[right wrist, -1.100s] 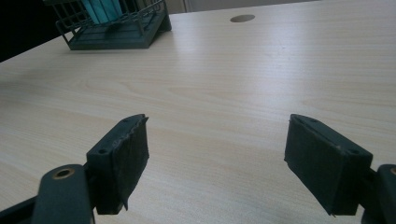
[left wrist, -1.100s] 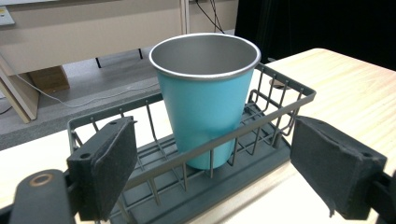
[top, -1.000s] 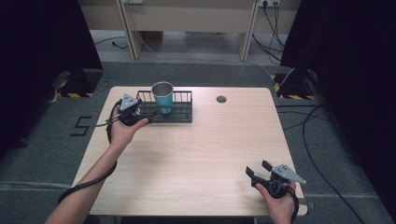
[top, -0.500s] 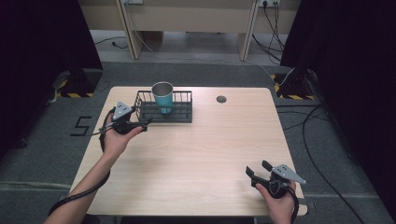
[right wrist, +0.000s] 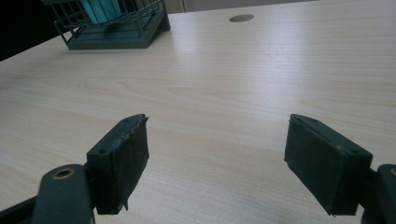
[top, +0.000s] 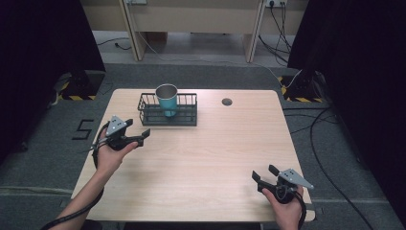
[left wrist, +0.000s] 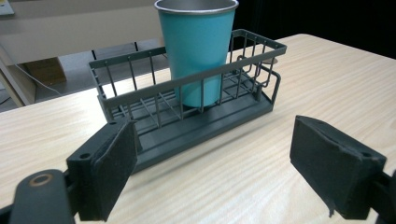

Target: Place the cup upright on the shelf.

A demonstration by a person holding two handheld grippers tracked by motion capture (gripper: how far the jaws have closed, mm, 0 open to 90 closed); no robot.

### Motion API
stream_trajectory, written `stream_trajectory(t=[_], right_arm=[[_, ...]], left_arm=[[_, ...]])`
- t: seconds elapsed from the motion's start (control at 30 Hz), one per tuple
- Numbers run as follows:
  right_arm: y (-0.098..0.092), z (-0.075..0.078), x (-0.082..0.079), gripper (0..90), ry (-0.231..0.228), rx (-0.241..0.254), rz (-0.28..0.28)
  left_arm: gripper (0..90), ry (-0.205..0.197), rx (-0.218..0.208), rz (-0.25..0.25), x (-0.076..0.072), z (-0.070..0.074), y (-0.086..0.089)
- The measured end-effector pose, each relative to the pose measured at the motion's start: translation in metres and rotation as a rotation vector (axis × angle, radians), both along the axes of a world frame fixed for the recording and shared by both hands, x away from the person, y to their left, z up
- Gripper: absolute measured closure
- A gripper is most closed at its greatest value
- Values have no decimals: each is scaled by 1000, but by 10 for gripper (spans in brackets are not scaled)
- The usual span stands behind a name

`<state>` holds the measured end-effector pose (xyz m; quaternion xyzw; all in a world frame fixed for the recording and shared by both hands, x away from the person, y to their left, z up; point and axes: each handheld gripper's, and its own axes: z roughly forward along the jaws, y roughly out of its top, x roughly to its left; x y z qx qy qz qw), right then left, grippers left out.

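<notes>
Where the high view looks down on the table, a teal cup stands upright inside a dark wire basket near the far edge, slightly left of centre. The left gripper hangs just off the basket's near left corner, apart from it, jaws spread and empty. The right gripper sits well apart at the near right corner of the table, jaws also spread on nothing. A small round hole lies to the right of the basket.

Seen from the left gripper view, the cup rises well above the basket rim, and its metal lip and smooth tapered wall suggest something light, stiff and likely slippery. The exposed upper wall below the lip looks the best place to pinch; the basket wires bar the lower part. This gripper's pads stand wide apart. The cup's base is partly screened by wires, and its inside cannot be seen, so whether it holds anything is unknown.

Along the right gripper view, the pads are spread over bare wood. The basket and cup sit far off, cut by the top edge.
</notes>
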<state>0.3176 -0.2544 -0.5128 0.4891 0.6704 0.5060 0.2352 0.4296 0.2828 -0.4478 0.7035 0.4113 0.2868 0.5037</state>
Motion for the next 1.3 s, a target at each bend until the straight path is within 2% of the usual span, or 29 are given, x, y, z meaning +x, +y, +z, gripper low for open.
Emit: stream_trajectory(t=[0.23, 0.43, 0.77, 1.07, 1.17, 1.3], right_arm=[[0, 0, 0, 225, 0, -1, -1], [0, 0, 0, 225, -2, -1, -1], [0, 0, 0, 225, -1, -5, -1], [0, 0, 0, 225, -2, -6, -3], [1, 0, -1, 225, 5, -1, -3], [1, 0, -1, 225, 5, -2, 0]], left_arm=[[143, -1, -5, -3, -19, -8, 7], [143, 20, 4, -9, -31, -18, 14], [143, 49, 11, 10, -50, -33, 30], [143, 57, 6, 22, -58, -42, 36], [143, 57, -12, 37, -59, -45, 36], [143, 55, -2, 32, -60, -49, 34]])
